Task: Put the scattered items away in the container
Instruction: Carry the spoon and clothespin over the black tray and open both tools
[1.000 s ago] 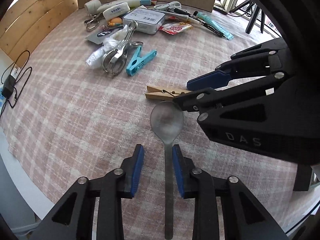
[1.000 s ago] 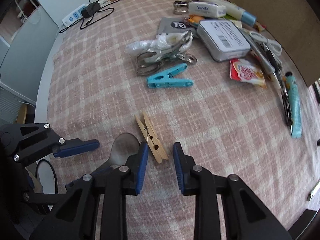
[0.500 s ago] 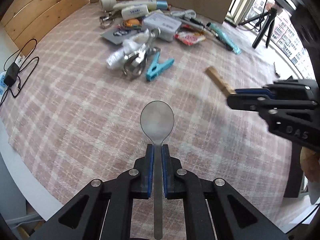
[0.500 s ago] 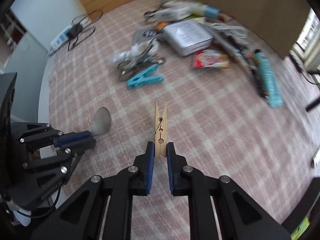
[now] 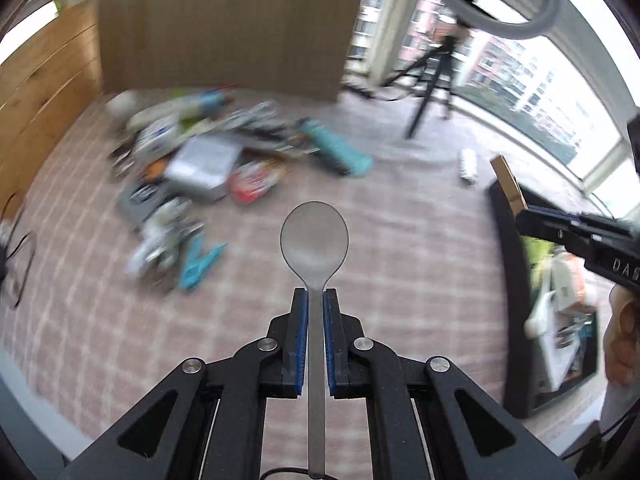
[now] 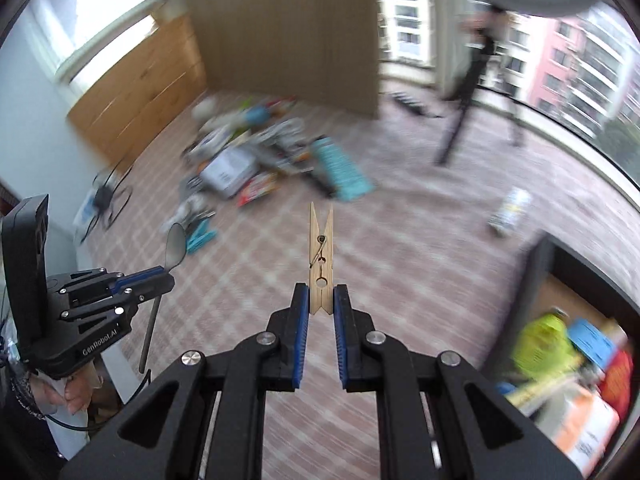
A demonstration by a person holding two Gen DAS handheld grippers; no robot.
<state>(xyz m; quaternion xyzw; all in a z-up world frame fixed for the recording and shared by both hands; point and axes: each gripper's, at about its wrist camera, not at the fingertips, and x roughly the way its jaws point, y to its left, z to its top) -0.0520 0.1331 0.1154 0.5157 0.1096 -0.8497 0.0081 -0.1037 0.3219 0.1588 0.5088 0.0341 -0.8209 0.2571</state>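
Observation:
My left gripper (image 5: 316,300) is shut on a metal spoon (image 5: 314,232), held above the checked cloth with its bowl pointing forward. My right gripper (image 6: 321,296) is shut on a wooden clothespin (image 6: 321,256), also held in the air. The right gripper (image 5: 528,216) with the clothespin (image 5: 507,179) shows at the right of the left wrist view, over the rim of the black container (image 5: 510,280). The left gripper (image 6: 160,276) and spoon (image 6: 176,246) show at the left of the right wrist view. The container (image 6: 532,280) holds several items.
A blurred pile of scattered items (image 5: 200,160) lies at the far side of the cloth, including a teal clothespin (image 5: 200,264), a white box (image 5: 204,164) and a teal tube (image 5: 336,152). A cardboard sheet (image 5: 224,28) stands behind. A small bottle (image 6: 510,208) lies near the container.
Both grippers closed on their items, lifted them off the cloth and swung right toward the black container, which has come into view.

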